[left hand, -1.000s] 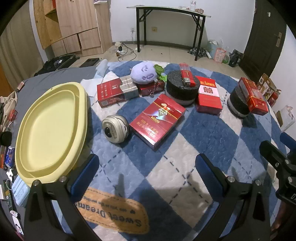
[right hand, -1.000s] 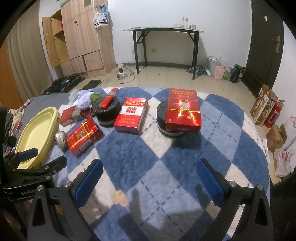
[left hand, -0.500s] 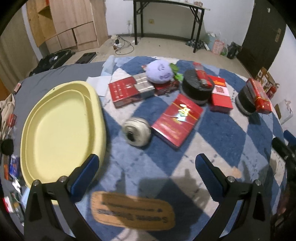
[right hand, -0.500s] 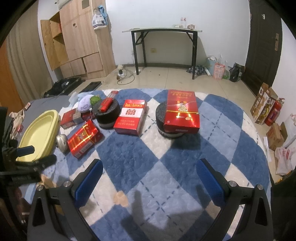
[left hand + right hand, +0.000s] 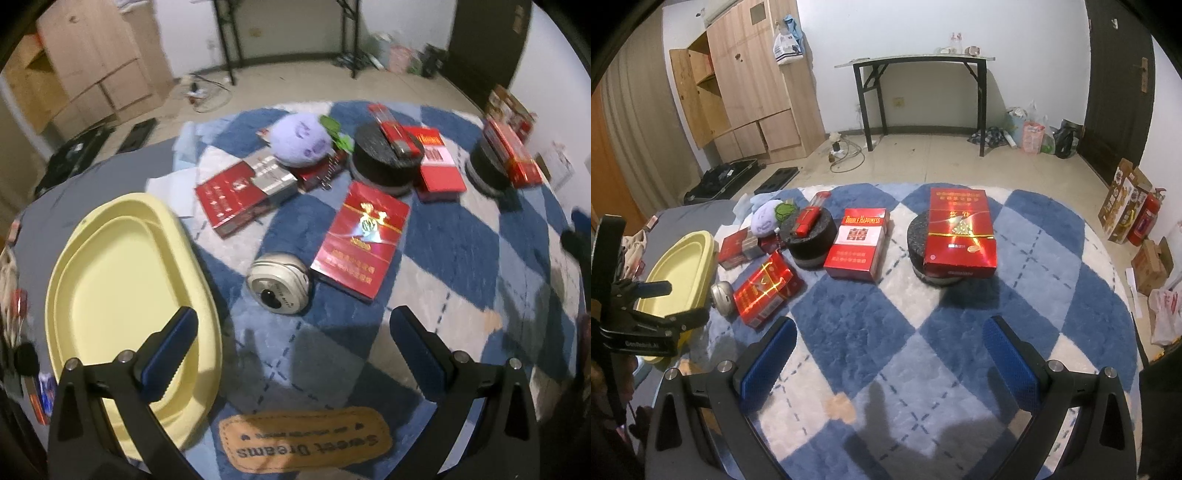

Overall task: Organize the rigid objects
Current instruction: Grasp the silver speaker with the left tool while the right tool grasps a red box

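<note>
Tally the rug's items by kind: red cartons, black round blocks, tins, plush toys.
Red cartons: 4
Black round blocks: 2
Silver tin: 1
Purple plush toy: 1
Total: 8
A slim red pack and a part-hidden dark red box are left out.

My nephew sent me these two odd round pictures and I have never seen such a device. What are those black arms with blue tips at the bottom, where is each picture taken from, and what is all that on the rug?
A person holds a two-finger gripper in each hand, each carrying a wide-angle camera that looks along its fingers. One picture comes from the left gripper, the other from the right gripper. The blue tips are the finger pads. Both grippers are open and hold nothing.

On the blue and white rug lie several red boxes, such as one lying flat, a small round silver gadget, a purple plush toy and two black round blocks; one carries a small red box, the other a big one. A yellow tray, empty, sits at the left.
</note>
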